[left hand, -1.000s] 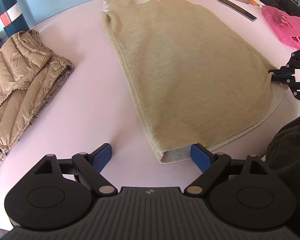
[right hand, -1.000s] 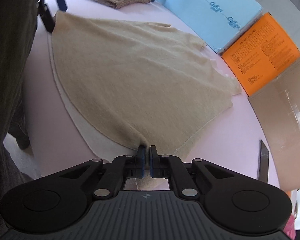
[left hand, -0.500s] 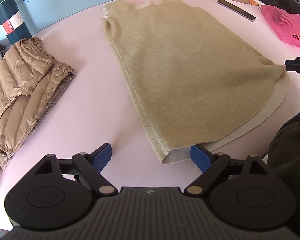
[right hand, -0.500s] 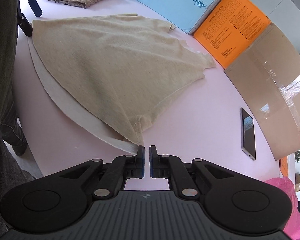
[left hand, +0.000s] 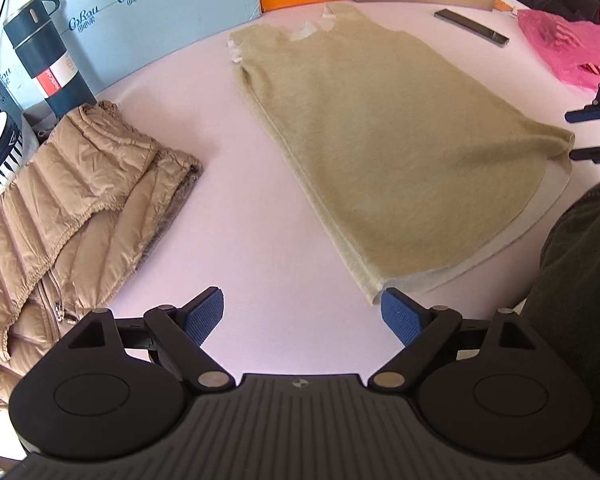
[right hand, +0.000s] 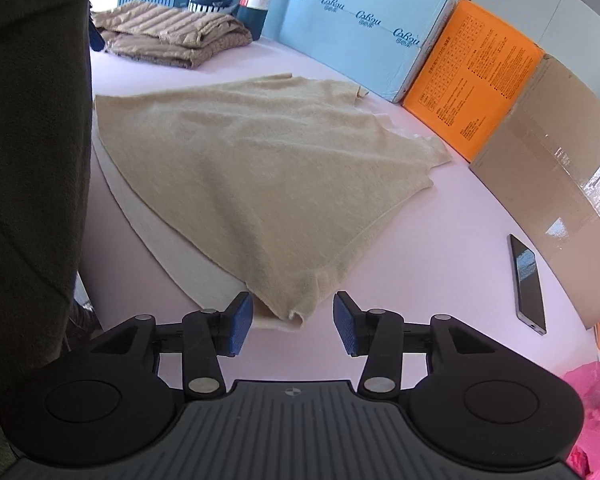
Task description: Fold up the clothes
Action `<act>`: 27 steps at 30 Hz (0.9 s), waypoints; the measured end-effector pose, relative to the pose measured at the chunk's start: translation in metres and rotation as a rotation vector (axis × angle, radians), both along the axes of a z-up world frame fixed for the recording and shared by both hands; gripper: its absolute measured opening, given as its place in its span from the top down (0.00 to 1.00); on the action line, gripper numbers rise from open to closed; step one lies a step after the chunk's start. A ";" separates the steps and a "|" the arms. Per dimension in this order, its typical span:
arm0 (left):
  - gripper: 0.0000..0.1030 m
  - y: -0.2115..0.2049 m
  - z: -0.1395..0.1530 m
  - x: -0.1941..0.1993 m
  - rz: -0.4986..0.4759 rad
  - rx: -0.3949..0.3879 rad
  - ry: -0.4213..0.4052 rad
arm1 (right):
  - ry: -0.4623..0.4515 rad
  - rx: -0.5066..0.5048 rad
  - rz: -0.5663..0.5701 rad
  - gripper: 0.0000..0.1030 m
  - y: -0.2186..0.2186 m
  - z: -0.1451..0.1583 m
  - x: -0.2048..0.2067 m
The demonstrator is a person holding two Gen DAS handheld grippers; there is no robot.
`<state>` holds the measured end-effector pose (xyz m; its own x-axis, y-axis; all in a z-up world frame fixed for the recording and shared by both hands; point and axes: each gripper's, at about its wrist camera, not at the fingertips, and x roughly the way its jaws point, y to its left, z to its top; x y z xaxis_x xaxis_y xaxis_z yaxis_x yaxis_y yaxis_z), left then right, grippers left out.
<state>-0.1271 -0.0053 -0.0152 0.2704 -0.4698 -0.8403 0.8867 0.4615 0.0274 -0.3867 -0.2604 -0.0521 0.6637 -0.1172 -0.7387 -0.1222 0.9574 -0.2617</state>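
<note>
Beige knit vest point(left hand: 384, 136): one, flat on table point(left hand: 236, 216); one folded puffer jacket point(left hand: 60, 208). We hold left gripper point(left hand: 302, 314), right gripper point(right hand: 293, 324) jaws wide, empty.

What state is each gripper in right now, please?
Left gripper: open, holding nothing, by the vest's near corner.
Right gripper: open, holding nothing, the vest's other hem corner between its fingers.

My right gripper point(right hand: 293, 322) gapes over the beige garment's point(right hand: 260, 168) near corner, at the table's point(right hand: 440, 248) near edge.
</note>
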 end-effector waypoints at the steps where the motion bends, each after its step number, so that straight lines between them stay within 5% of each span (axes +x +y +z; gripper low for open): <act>1: 0.18 -0.004 0.004 0.003 0.004 -0.017 -0.002 | -0.018 0.026 -0.017 0.53 -0.003 0.003 0.002; 4: 0.18 -0.023 0.011 0.009 0.023 -0.053 -0.017 | -0.085 0.166 -0.132 0.33 -0.024 0.011 0.013; 9: 0.18 -0.090 -0.003 0.018 0.091 0.039 -0.054 | -0.083 0.304 -0.239 0.31 -0.045 0.005 0.037; 18: 0.18 -0.130 -0.025 0.037 0.224 0.175 -0.010 | 0.136 0.213 -0.138 0.31 -0.021 -0.020 0.043; 27: 0.18 -0.130 -0.028 0.060 0.306 0.211 -0.007 | 0.059 0.199 -0.132 0.19 -0.046 0.014 0.065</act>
